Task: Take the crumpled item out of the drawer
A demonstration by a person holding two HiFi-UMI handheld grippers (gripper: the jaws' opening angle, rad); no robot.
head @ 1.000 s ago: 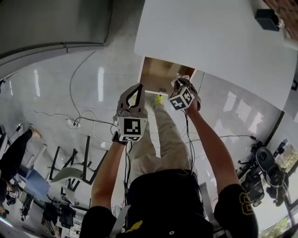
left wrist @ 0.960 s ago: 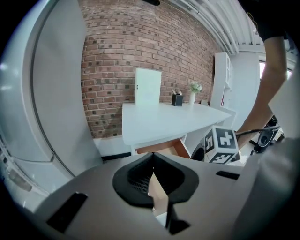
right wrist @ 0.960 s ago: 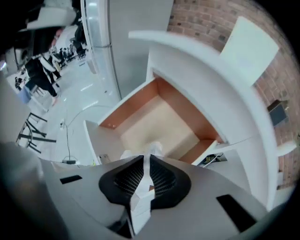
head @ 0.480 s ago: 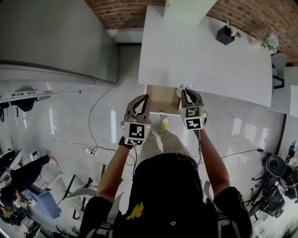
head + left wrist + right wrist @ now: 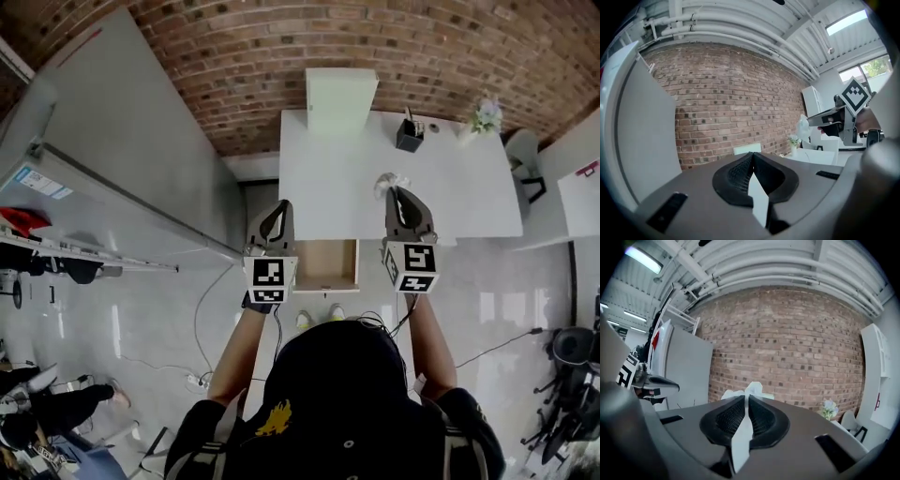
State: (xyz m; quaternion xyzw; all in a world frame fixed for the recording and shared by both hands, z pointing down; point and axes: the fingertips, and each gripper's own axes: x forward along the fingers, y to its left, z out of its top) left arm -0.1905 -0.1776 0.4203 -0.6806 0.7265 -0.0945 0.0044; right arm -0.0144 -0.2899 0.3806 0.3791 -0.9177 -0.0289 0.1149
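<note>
My right gripper (image 5: 394, 191) hangs over the front of the white table (image 5: 337, 178). Its jaws are closing, and their pads press on the crumpled white item (image 5: 386, 180). In the right gripper view the item (image 5: 753, 388) pokes out past the gripper (image 5: 746, 397) tips. The wooden drawer (image 5: 324, 265) stands pulled open below the table's front edge and looks bare inside. My left gripper (image 5: 283, 204) is level with the right one, over the table's left edge. Its jaws meet at the tips (image 5: 752, 153) with nothing in them. The crumpled item (image 5: 803, 126) also shows in the left gripper view.
At the table's back stand a black pen holder (image 5: 409, 136) and a small flower pot (image 5: 485, 116), with a pale box (image 5: 340, 98) against the brick wall (image 5: 234, 66). A grey panel (image 5: 141, 159) runs along the left. A chair (image 5: 525, 155) is at the right.
Both grippers have risen from the drawer mouth to over the table top. The right one carried the crumpled item up with it. The head view has tilted up to the wall.
</note>
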